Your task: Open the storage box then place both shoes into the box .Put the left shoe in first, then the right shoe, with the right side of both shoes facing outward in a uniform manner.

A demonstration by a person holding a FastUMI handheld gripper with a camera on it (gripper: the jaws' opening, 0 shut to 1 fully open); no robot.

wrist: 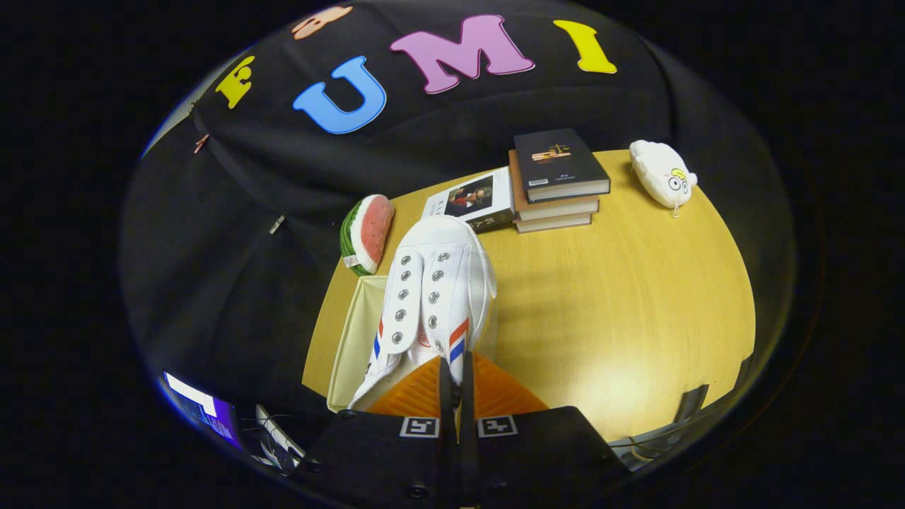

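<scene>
The 1 camera rides on the hand-held gripper (457, 385) and looks forward along its 2 fingers, which are drawn close together on the heel edge of a white shoe (433, 297) directly ahead. It sits above the tabletop (622, 318) and tilts down onto it, very near the shoe and well apart from the stack of books (558, 180) far beyond the fingers, with the booth's black wall behind. The fisheye lens bends the tabletop's edges.

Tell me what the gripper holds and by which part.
The gripper is shut on the white shoe, pinching the rear edge near the heel, by the red and blue stripes. The shoe hangs over the open box.
</scene>
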